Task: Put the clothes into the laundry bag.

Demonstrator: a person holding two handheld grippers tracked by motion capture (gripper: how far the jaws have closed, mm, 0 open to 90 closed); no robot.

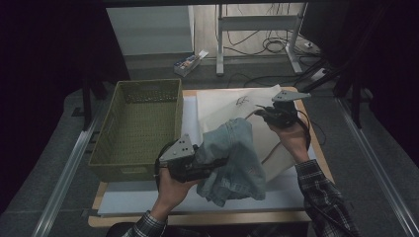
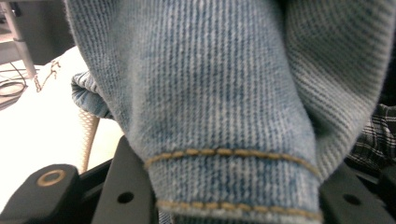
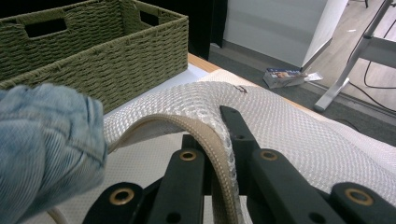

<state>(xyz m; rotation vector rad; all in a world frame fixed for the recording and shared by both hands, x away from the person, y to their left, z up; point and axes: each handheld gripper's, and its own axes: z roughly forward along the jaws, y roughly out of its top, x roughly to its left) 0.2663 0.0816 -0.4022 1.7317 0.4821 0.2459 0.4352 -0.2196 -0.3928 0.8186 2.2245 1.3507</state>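
High view: left claw (image 1: 217, 165) clamps denim garment (image 1: 237, 158); right claw (image 1: 264, 114) pinches mesh bag (image 1: 237, 111) rim.

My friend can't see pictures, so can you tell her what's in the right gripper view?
Two black jaws of the right gripper pinch the tan edge of a white mesh bag, lifting it off the table. A bundle of blue jeans hangs at the left, and a green woven basket stands behind.
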